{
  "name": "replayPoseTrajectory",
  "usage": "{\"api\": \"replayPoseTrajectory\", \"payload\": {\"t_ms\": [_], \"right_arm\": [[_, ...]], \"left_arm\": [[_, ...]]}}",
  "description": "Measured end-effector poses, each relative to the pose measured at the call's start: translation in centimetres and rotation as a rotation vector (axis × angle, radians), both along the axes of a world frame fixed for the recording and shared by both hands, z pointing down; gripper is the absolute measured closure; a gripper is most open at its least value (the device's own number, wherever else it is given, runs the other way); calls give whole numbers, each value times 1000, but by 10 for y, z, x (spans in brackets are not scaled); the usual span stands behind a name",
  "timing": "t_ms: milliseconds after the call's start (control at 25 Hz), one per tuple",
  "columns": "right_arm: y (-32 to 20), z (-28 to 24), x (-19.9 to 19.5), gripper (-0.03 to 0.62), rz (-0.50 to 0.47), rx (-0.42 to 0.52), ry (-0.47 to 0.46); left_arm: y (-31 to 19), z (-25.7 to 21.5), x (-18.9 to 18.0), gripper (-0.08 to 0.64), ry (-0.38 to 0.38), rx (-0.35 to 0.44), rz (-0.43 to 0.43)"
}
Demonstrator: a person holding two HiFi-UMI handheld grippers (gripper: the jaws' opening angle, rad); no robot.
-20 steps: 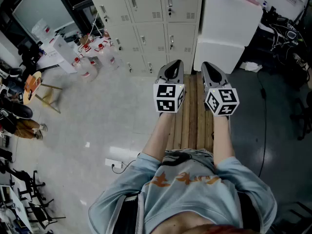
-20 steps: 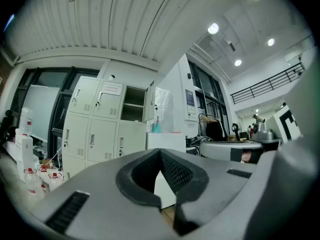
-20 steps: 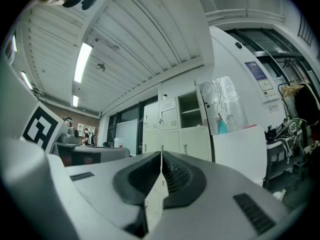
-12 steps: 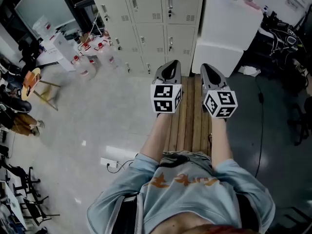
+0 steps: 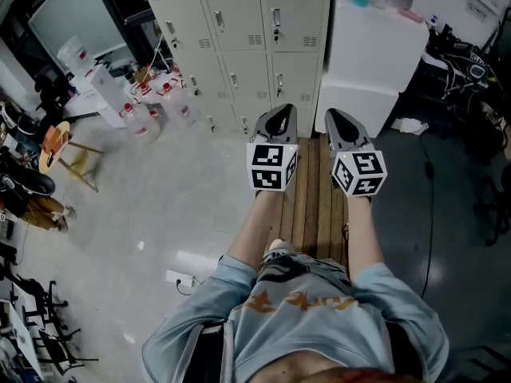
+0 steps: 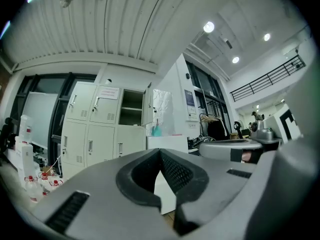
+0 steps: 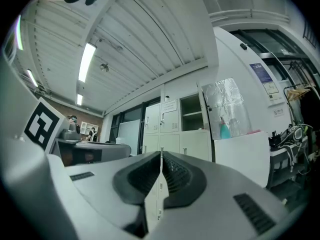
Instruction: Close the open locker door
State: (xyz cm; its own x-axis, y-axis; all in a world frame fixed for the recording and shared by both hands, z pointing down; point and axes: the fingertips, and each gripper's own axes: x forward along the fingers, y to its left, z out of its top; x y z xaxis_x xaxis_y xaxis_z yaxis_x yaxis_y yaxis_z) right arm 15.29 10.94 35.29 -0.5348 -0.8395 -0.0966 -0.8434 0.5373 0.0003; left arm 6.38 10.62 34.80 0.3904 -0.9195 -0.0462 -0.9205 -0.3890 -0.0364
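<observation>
Head view: both grippers are held out side by side above a slatted wooden bench [image 5: 315,206], pointing at the grey locker bank [image 5: 239,46]. The left gripper [image 5: 279,120] and right gripper [image 5: 341,122] are well short of the lockers, and a stack of white boxes [image 5: 371,50] stands just right of them.

Left gripper view: the left gripper's [image 6: 161,156] jaws are pressed together with nothing between them. Past them, the top-right locker compartment [image 6: 131,109] is open, with its door [image 6: 148,104] swung out to the right.

Right gripper view: the right gripper [image 7: 161,159] is also fully closed and empty. The same open compartment [image 7: 191,113] is far off, not touched.
</observation>
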Motion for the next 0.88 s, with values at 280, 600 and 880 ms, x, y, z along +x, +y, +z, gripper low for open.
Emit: {"api": "replayPoseTrajectory", "payload": {"t_ms": [280, 600, 880], "right_arm": [[-40, -15, 3, 561, -8, 35, -1], [-123, -22, 6, 561, 17, 71, -5], [-214, -49, 6, 561, 37, 99, 8]], "left_arm": [[-41, -13, 3, 541, -50, 33, 15], [-119, -20, 1, 541, -49, 65, 59], [-203, -52, -8, 541, -10, 106, 97]]}}
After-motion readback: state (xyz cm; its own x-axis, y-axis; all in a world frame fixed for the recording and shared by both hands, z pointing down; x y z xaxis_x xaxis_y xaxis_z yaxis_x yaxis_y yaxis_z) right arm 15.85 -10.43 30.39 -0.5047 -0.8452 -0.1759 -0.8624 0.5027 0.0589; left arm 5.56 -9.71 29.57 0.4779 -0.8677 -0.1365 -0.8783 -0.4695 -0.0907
